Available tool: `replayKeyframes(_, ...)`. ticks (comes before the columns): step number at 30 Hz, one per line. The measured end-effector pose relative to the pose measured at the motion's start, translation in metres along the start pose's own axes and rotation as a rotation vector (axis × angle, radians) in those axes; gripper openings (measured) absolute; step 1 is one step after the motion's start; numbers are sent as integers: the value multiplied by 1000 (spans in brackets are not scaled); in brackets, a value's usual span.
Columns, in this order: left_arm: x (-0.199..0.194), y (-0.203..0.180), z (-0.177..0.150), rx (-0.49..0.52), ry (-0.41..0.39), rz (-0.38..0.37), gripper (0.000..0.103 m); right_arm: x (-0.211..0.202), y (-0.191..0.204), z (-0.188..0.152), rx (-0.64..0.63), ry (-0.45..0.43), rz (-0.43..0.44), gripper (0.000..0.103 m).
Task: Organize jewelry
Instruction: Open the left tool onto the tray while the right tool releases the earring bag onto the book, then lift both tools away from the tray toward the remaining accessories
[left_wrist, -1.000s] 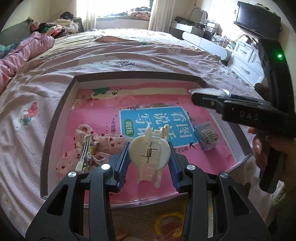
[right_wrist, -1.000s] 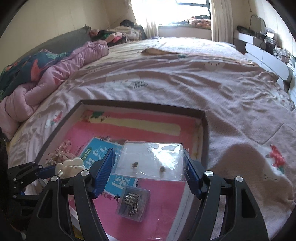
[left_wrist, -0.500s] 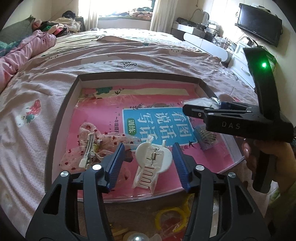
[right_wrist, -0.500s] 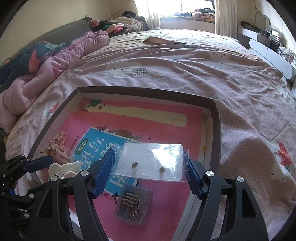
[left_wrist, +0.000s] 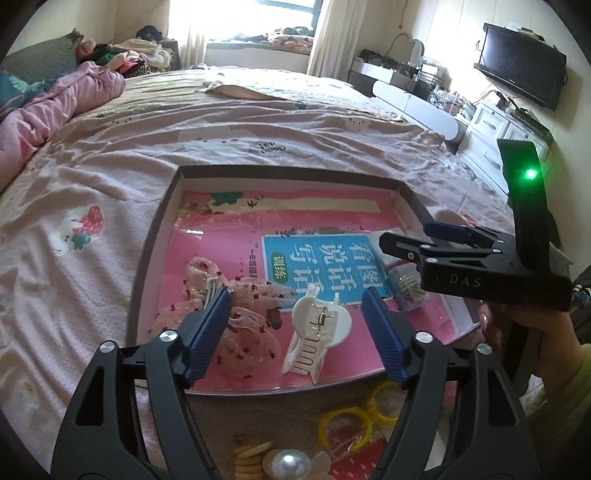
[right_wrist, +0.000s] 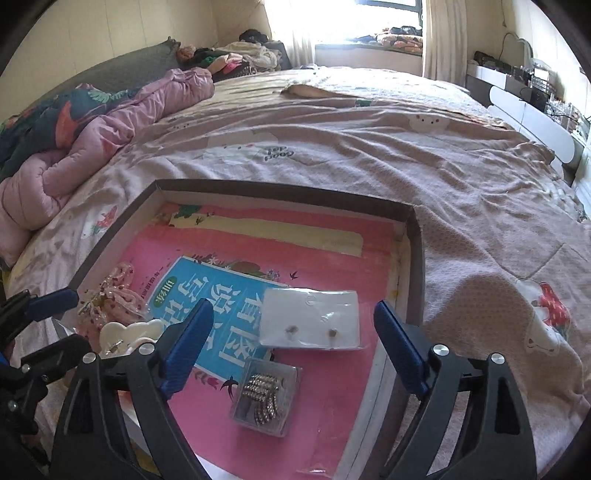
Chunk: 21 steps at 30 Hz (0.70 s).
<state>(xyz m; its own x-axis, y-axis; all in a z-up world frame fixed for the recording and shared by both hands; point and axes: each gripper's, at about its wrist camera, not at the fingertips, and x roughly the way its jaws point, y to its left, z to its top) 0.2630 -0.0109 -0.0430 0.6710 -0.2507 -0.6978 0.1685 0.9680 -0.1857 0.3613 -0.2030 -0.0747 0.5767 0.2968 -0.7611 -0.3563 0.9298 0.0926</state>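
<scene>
A shallow dark-rimmed box (left_wrist: 155, 236) lined with a pink book lies on the bed. My left gripper (left_wrist: 297, 325) is open above its near edge; a white claw hair clip (left_wrist: 317, 332) lies free between the fingers, beside a pink dotted bow clip (left_wrist: 236, 306). My right gripper (right_wrist: 293, 343) is open over the box's right side (right_wrist: 415, 266); an earring card in a clear bag (right_wrist: 312, 323) lies flat between its fingers, next to a small clear packet of rhinestone pieces (right_wrist: 264, 398). The right gripper also shows in the left wrist view (left_wrist: 443, 240).
In front of the box lie yellow rings (left_wrist: 347, 424), a pearl piece (left_wrist: 290, 463) and a stack of small beige discs (left_wrist: 251, 458). A pink quilt (right_wrist: 110, 125) is bunched at the left. White drawers (left_wrist: 495, 136) and a TV (left_wrist: 517, 62) stand at the right.
Both grippers opened. The claw clip dropped from my left gripper onto the box floor; the earring card left my right gripper and lies flat in the box. Both grippers drew back a little.
</scene>
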Motion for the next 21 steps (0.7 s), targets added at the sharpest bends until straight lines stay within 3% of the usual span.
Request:
replayKeyframes(11,-21,9,4,-29,-51,4,91,-35,13,-2,-35,-105,-29,95)
replayKeyframes(21,-42,21,9,-63,-105,16,91,-70,31,-8,-65,-190,-45,96)
